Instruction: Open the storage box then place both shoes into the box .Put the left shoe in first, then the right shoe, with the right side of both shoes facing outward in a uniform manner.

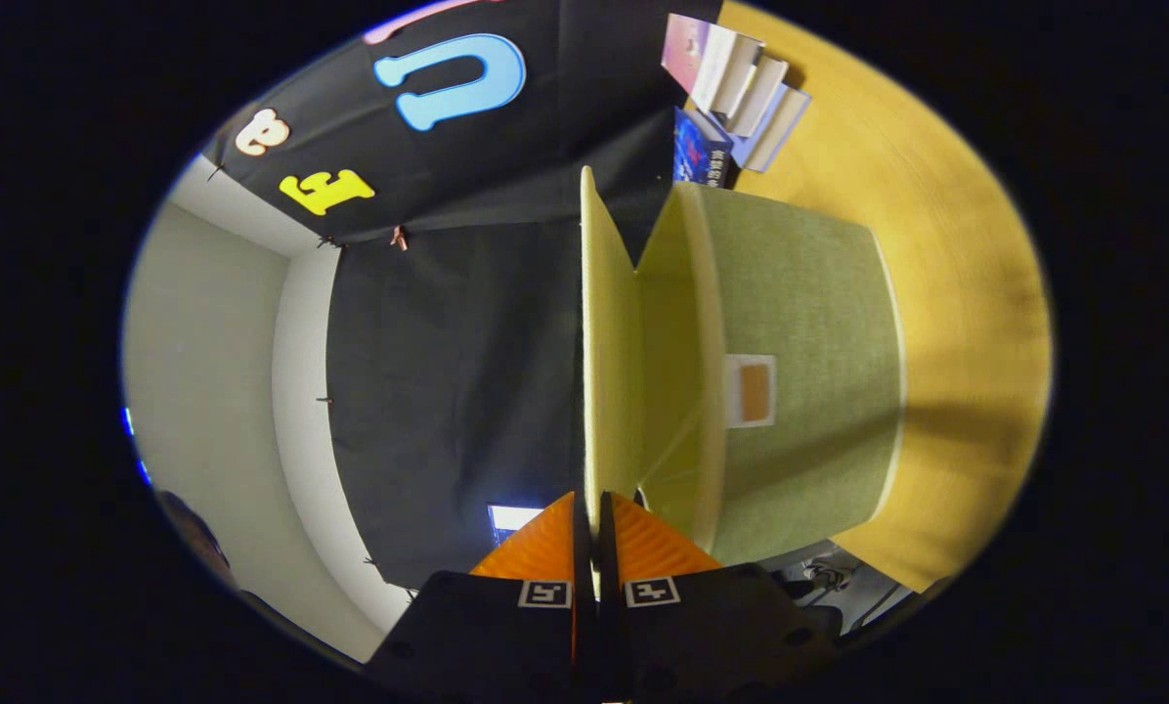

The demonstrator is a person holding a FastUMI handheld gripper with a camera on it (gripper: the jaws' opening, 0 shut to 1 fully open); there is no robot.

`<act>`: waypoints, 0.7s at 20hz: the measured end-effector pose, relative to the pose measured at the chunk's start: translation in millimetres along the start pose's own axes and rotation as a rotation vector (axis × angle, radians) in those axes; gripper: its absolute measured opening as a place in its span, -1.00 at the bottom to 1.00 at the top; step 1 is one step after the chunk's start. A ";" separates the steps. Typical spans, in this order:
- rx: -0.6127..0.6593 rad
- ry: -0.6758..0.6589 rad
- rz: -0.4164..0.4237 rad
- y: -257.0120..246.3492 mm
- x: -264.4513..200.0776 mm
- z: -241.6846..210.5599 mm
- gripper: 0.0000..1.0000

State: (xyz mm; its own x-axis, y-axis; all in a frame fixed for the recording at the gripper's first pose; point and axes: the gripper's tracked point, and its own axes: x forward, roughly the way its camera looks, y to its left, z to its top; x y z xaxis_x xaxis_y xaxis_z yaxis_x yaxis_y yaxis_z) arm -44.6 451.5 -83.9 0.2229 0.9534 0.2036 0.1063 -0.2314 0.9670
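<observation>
The view is rolled about a quarter turn, so the table stands on the right. A green fabric storage box point(809, 391) rests on the wooden table point(966, 323), with a small label patch on its front. Its pale yellow-green lid point(609, 352) is swung up, edge-on to me, and runs straight out from between my fingers. My gripper point(594, 508) is shut on the lid's near edge, both fingers pressing it. The box's inner wall shows just past the lid. The bottom of the box is hidden.
A stack of books point(736, 88) lies on the table beyond the box. The black cloth wall point(448, 372) hangs behind the lid, with a pale wall point(213, 391) past it. Dark items point(819, 577) sit below the table's near edge.
</observation>
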 end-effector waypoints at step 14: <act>-0.173 -0.011 0.005 100.6 143.8 -13.0 -0.87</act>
State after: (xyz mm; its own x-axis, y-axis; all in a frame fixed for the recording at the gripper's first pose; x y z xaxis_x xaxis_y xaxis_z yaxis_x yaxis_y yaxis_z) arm -14.4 567.8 44.6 0.2334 0.9500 0.2074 -0.0629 -0.1981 0.9782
